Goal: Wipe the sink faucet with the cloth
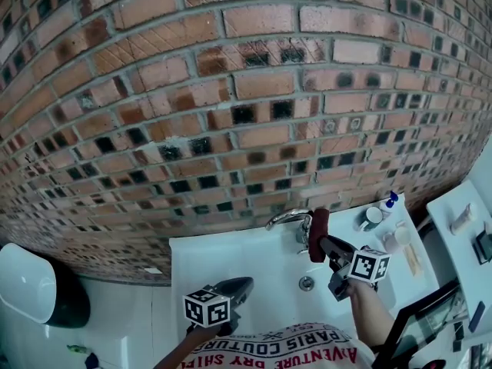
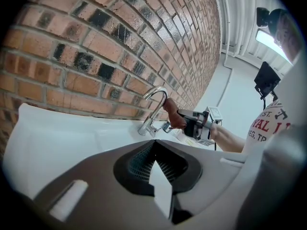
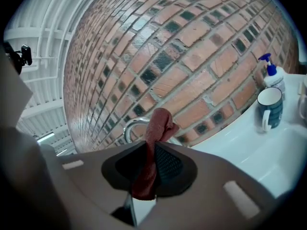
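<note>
Pinching the maroon cloth, right gripper fingers clamp its lower fold. Bunched top rests against the chrome faucet spout. Left gripper fingers together, empty, well left of faucet over sink. Wiping apparently under way; next calls for dragging the cloth along the spout.

faucet behind sink, mug right
</note>
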{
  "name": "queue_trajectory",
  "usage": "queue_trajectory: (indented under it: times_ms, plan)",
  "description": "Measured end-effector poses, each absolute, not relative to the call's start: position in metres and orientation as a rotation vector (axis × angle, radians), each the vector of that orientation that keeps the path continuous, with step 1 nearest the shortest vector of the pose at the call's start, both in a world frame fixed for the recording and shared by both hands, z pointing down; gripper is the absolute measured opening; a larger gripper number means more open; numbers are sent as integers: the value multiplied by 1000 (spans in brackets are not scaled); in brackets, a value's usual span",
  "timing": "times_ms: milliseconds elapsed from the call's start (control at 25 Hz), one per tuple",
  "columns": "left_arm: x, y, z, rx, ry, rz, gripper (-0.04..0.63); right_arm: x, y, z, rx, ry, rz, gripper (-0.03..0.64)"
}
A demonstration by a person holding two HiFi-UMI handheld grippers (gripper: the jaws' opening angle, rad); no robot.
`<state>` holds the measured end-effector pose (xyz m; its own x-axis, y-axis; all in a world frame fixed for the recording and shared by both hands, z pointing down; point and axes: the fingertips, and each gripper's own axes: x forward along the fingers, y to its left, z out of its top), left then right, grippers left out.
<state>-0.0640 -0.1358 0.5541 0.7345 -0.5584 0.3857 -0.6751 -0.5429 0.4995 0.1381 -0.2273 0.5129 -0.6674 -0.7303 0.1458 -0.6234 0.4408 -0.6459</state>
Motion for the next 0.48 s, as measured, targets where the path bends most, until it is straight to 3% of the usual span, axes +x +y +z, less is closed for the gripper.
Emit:
queue_trajectory:
  times_ms: [480]
  plan:
    - [-64, -136, 555, 2290, -932, 235, 0, 90, -223, 525, -1044, 2714, -1070, 52]
